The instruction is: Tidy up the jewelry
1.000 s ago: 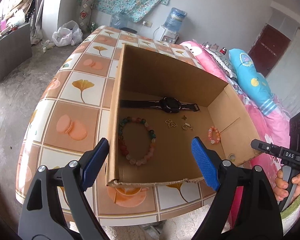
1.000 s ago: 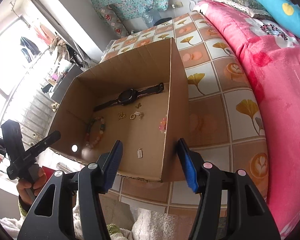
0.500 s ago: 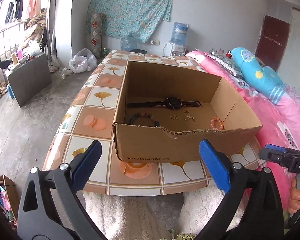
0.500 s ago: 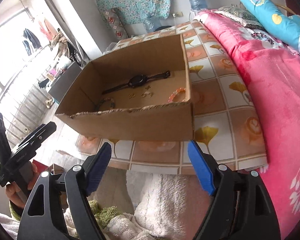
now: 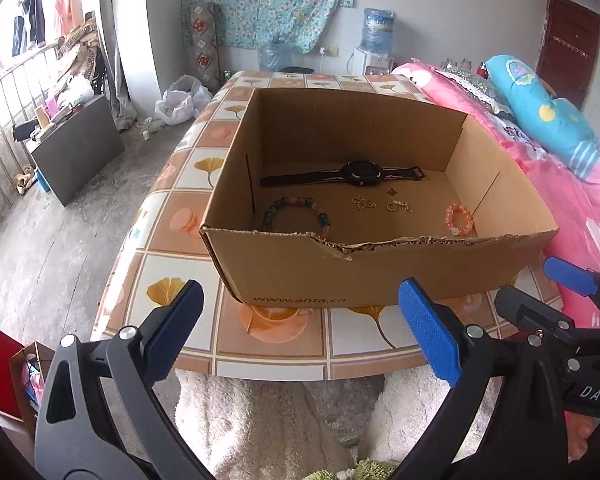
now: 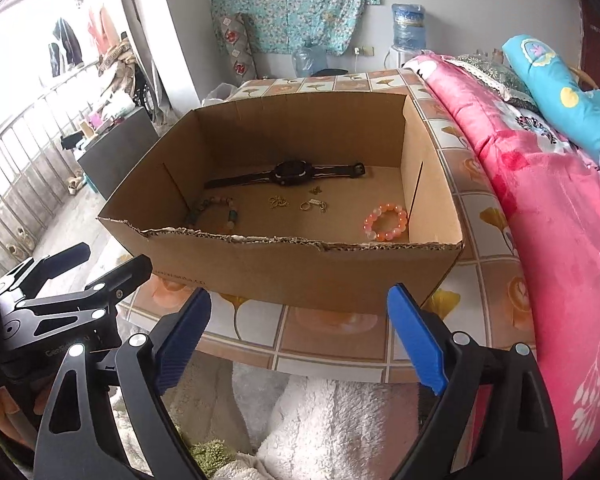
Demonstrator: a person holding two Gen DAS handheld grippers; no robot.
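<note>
Both your grippers pulled back from cardboard box [image 5: 300, 276]; box now well ahead of tips. Left gripper [image 5: 300, 336] wide open, empty. Right gripper [image 6: 300, 340] jaws opening, nothing between. Watch [image 5: 360, 173], bead bracelets, small rings lie inside box on table [image 5: 268, 344].

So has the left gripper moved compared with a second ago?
Yes. The left gripper has pulled back from over the cardboard box; its open fingers now frame the box's near wall at the table edge.
</note>
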